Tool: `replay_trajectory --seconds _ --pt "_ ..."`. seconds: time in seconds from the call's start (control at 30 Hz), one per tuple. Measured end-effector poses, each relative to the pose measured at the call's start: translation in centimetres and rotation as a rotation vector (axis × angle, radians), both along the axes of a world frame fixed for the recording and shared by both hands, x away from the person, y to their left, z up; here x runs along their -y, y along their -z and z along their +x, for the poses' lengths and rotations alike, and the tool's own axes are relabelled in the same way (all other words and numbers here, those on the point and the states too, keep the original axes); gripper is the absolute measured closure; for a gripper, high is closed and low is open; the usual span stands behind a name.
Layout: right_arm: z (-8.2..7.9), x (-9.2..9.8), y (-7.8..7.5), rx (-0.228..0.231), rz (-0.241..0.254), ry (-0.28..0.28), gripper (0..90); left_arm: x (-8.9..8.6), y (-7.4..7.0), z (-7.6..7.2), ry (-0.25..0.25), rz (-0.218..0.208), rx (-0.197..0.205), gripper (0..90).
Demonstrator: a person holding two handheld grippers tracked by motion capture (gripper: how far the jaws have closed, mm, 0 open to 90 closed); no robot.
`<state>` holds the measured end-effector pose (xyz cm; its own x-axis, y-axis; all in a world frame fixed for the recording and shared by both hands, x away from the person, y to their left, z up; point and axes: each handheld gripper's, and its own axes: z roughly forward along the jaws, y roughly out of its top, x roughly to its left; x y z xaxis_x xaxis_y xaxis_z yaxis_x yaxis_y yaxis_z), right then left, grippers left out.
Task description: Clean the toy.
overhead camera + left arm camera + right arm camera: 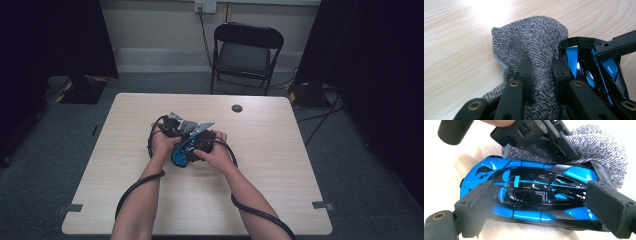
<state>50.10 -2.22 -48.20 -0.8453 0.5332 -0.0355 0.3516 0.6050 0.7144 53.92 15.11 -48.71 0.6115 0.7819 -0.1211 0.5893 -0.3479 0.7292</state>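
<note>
Mid-table (280, 165), the right gripper (534, 202) clamps the blue car (531, 195) nose to tail, long axis spanning its jaws; the left gripper (541, 70), pinching the cloth (531, 42), presses against the car's side

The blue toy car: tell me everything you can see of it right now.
The blue toy car is a glossy blue and black sports-car model, plastic by its look, with dark glazing along its top. It sits upright on the pale wooden table. The right gripper clamps it end to end, one padded jaw at its nose, one at its tail. A grey woven cloth, pinched by the left gripper, lies against its side.
</note>
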Motion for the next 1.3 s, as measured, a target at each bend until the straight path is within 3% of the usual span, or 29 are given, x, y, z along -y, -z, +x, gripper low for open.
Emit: replay_trajectory --seconds 0.13,0.57,0.9,1.3 --pt "0.0 0.0 0.0 -0.001 0.000 -0.002 8.9 -0.1 0.0 -0.1 0.002 -0.006 -0.009 74.7" --pt "0.1 0.1 0.1 0.001 0.009 -0.008 8.9 0.1 -0.4 -0.2 0.052 0.053 -0.001 75.4" --pt "0.1 0.0 0.0 -0.006 0.001 -0.005 9.0 -0.5 -0.4 -0.7 0.062 0.028 0.009 75.4" --pt "0.1 -0.1 -0.1 -0.008 -0.006 -0.004 9.0 -1.9 -0.6 -1.8 0.100 0.041 -0.007 75.3"
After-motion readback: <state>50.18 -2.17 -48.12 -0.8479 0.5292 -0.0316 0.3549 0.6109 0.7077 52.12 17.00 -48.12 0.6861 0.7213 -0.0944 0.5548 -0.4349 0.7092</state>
